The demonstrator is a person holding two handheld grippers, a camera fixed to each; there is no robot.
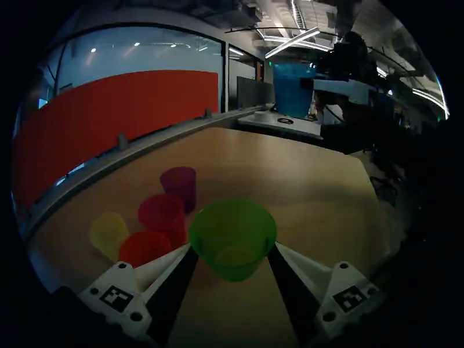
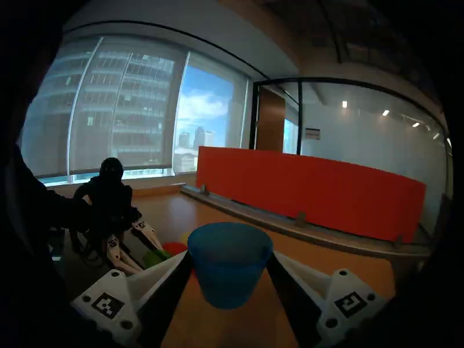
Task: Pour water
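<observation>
In the left gripper view, a cup (image 1: 233, 239) sits between the left gripper's (image 1: 232, 258) fingers over the table (image 1: 290, 168). A cluster of four cups (image 1: 163, 216) stands to its left, near the table edge along the partition (image 1: 116, 110). The right gripper (image 2: 229, 272) grips a second cup (image 2: 229, 264).

The left gripper view looks low over the wooden table (image 1: 301, 168), close behind a green cup (image 1: 234, 238). The right gripper view, close behind a blue cup (image 2: 229, 264), faces the windows (image 2: 116, 104). Both share the table and the red partition (image 1: 116, 116).
</observation>
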